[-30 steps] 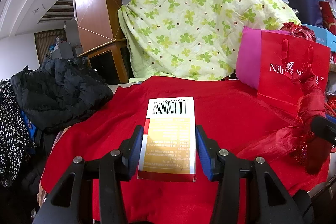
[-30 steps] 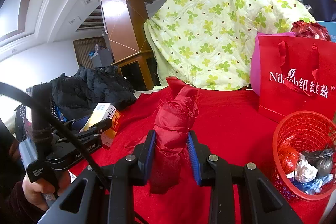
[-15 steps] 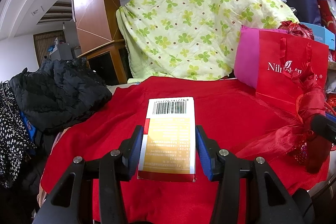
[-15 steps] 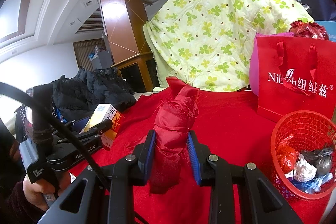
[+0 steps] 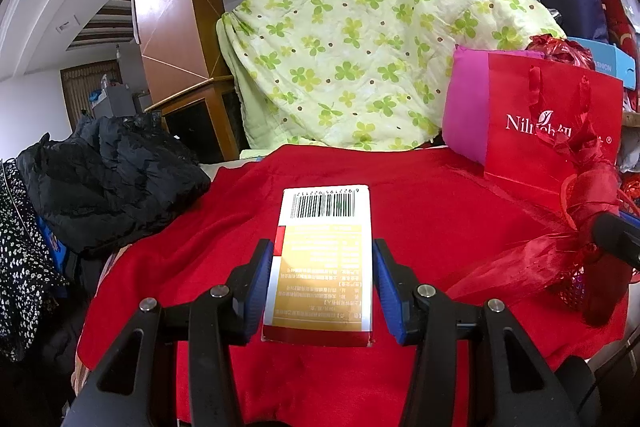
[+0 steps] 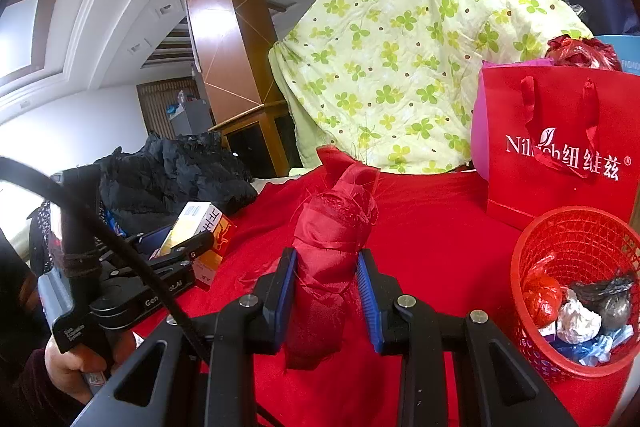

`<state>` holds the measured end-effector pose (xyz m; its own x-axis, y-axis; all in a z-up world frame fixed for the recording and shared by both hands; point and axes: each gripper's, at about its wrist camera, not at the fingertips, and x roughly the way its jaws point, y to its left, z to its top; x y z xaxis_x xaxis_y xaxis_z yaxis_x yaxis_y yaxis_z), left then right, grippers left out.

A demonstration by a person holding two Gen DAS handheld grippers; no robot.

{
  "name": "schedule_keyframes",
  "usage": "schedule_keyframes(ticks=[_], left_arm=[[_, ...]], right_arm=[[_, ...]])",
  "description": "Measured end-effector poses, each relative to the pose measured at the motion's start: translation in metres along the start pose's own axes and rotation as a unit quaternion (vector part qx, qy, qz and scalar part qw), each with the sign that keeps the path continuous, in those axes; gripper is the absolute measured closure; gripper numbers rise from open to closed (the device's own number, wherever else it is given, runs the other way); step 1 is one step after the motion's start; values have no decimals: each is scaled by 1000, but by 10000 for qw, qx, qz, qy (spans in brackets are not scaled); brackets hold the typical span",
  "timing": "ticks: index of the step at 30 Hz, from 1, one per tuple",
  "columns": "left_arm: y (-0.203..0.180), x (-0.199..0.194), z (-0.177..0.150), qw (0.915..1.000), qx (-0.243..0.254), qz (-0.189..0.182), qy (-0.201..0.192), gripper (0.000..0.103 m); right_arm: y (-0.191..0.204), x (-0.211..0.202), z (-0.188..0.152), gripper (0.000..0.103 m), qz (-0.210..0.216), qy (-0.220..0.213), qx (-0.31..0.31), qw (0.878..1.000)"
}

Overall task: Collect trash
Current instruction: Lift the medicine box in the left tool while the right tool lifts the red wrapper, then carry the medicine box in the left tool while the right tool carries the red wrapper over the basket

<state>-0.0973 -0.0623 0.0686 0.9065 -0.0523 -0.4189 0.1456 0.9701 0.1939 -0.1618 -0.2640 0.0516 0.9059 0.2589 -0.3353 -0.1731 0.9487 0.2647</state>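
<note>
My left gripper [image 5: 323, 287] is shut on a flat yellow and white carton [image 5: 323, 259] with a barcode at its far end, held above the red cloth [image 5: 420, 211]. In the right wrist view the same carton [image 6: 200, 227] shows at the left, clamped in the left gripper [image 6: 188, 247]. My right gripper [image 6: 326, 287] is shut on a bundle of rolled red fabric [image 6: 334, 239] that sticks up between its blue pads. The red bundle [image 5: 584, 211] also appears at the right of the left wrist view. A red mesh basket [image 6: 568, 227] with several crumpled wrappers stands at the right.
A red paper gift bag [image 6: 560, 147] stands behind the basket. A green clover-print quilt [image 6: 400, 47] covers something tall at the back. A black jacket [image 5: 108, 179] lies left of the red cloth. A hand [image 6: 76, 363] holds the left gripper's handle.
</note>
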Motion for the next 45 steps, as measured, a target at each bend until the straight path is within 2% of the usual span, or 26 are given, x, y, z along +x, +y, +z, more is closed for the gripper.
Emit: schedule_keyframes(ticks=[9,25,45], left_arm=[[-8,-2,2,10000,83,-25,-39,52],[-35,0,4,9993,242,-293,43,52],[-111,0,19,9945,705,-781,6,52]], right_arm=[[-1,-9,2,70,-83,-143,69,9998],[-25,-29,-2,70,-389,-275,199,9987],[-84,-77,-3,70,-1080,-500,536,9915]])
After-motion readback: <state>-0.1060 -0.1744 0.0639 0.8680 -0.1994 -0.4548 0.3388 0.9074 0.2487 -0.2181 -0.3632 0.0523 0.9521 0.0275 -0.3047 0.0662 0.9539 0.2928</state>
